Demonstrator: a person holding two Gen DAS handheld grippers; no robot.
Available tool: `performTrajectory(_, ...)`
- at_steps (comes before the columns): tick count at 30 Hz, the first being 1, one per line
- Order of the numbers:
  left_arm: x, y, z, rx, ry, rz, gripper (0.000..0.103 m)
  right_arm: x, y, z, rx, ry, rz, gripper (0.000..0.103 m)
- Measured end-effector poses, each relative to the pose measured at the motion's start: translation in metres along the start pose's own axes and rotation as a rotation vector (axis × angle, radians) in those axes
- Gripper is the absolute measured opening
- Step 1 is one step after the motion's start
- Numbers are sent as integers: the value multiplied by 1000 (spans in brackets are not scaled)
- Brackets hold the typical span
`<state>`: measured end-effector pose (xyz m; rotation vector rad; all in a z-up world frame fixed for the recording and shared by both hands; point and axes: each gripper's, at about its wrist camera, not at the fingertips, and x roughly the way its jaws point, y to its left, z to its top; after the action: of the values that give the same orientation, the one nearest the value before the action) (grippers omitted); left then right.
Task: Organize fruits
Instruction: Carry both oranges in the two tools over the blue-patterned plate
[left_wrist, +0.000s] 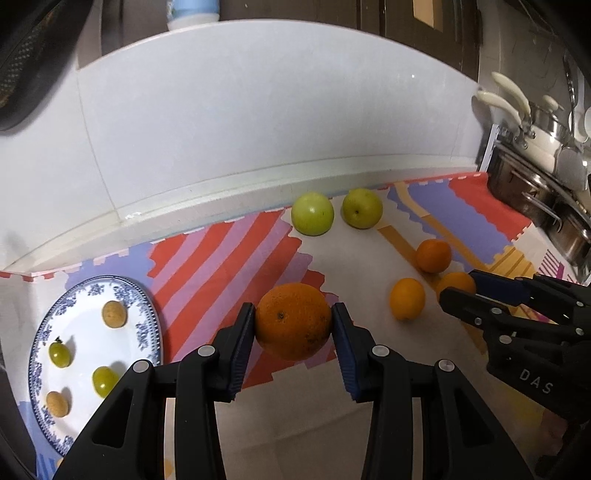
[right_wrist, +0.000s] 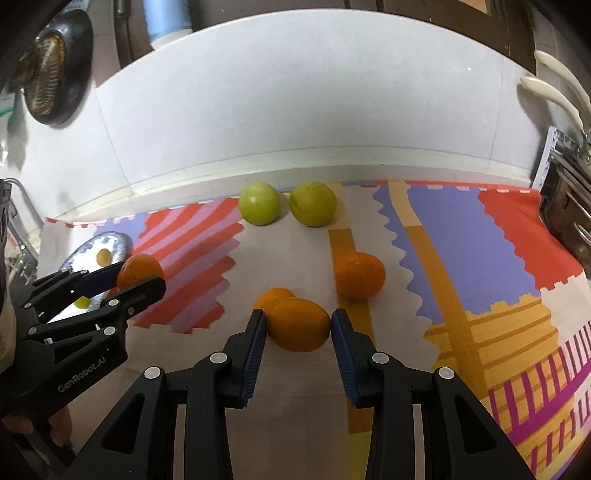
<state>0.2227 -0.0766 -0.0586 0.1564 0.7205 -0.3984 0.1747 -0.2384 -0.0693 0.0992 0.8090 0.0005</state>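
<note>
Orange (left_wrist: 293, 321) between left claw (left_wrist: 293, 326) pads

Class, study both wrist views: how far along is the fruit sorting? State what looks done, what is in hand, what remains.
Done: four small fruits lie on the blue-rimmed plate, and two green apples sit together by the wall. In hand: the left hand-held gripper clamps a large orange; the right hand-held gripper clamps a yellower orange. Left: two oranges loose on the mat.
</note>
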Motion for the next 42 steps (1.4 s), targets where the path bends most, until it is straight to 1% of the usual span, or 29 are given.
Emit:
performTrajectory(10,-42,4,-3,-27,-53,28,41,-34,18,4,-38,-61,31,38)
performTrajectory(19,-81,15,-11,-60,-101,73,41,-62,41,4,-84,-105,77,38)
performTrajectory(26,-104,29,-16,-99,-128,125,41,-70,61,5,-116,-110,131,38)
performTrajectory(32,-123,43,-17,-123,-159,164,41,-78,81,13,-152,-141,177,38)
performTrajectory(36,-136,57,-16,-140,-179,197,41,-82,100,22,-186,-164,209,38)
performTrajectory(42,-147,86,-20,-173,-186,259,41,-74,130,34,-226,-167,269,38)
